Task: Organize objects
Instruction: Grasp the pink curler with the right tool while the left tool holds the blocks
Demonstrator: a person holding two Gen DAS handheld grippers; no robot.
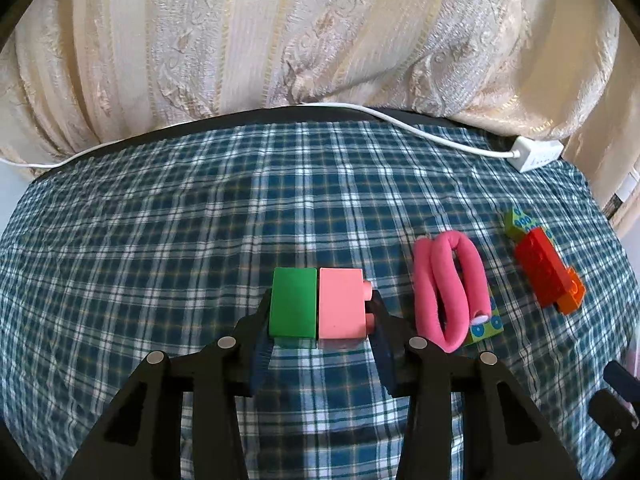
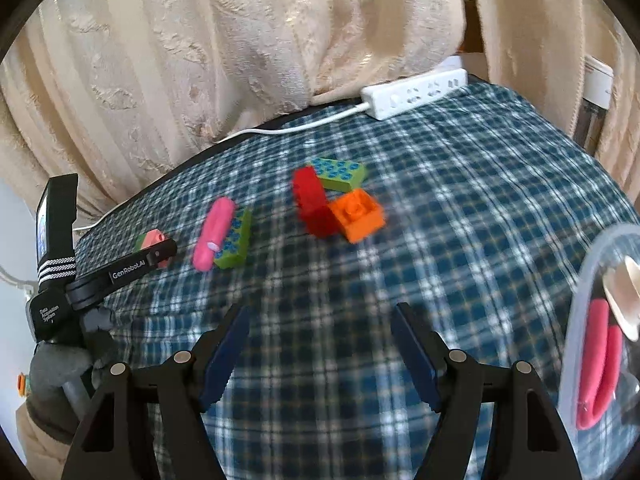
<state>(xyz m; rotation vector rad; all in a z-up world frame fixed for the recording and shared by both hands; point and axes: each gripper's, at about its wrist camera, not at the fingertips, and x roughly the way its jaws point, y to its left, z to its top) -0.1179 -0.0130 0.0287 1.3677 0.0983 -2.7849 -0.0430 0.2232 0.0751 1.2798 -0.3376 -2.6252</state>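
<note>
A green brick (image 1: 292,304) and a pink brick (image 1: 342,304) lie joined side by side on the checked cloth (image 1: 160,240). My left gripper (image 1: 322,294) is shut on the pair, one pad against the green side and the other against the pink studs. The right wrist view shows that gripper's finger (image 2: 160,254) lying over the pair (image 2: 149,240). My right gripper (image 2: 320,310) hovers open over bare cloth with nothing between its fingers. Ahead of it are a folded pink foam roller (image 2: 214,232) leaning on a dotted green brick (image 2: 236,240).
A red brick (image 2: 312,204), an orange brick (image 2: 358,214) and another dotted green brick (image 2: 340,172) cluster farther back. A clear container (image 2: 580,312) with pink items stands at the right edge. A white power strip (image 2: 416,92) and cable lie at the back, under a cream curtain (image 2: 240,40).
</note>
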